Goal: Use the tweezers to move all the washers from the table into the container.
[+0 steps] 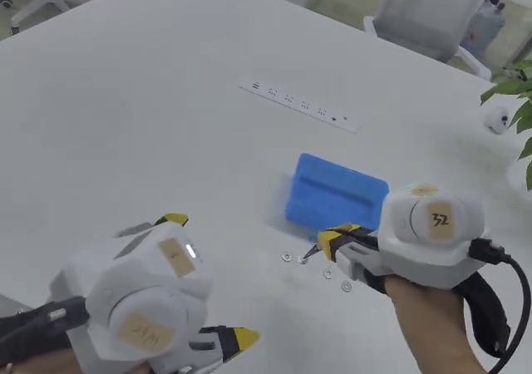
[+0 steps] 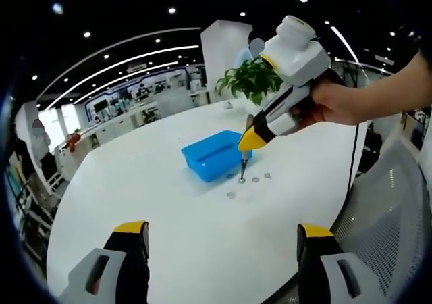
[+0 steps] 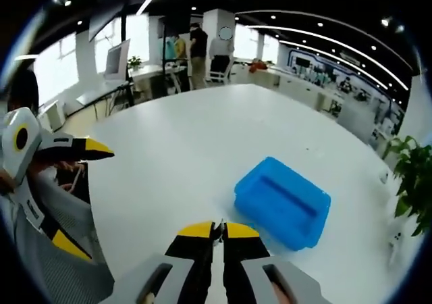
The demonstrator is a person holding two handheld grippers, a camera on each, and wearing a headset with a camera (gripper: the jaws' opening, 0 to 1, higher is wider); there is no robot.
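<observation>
Four washers (image 1: pixel 287 258) lie on the table (image 1: pixel 166 100), in a loose row just in front of the container (image 1: pixel 337 193), near to it but not touching it. In the left gripper view the tip of the tweezers (image 2: pixel 243 163) stands on one of them, the one nearest the container. The step in hand, as I judge it, is the pick of this first one, and it is not yet lifted.

The right gripper (image 3: pixel 217 231) has its jaws pressed together on the tweezers, which stick out from between the yellow tips and point down to the table. The left gripper (image 2: pixel 221 231) has its jaws spread wide, holds nothing, and hovers apart from the work.

The next move probably calls for a fine closing of the tweezers on the thin edge of the ring, then a short lift and carry over the near wall of the container.

The container is a blue, shallow, open tray. I see no washers in it, though its inside is a little blurred.
</observation>
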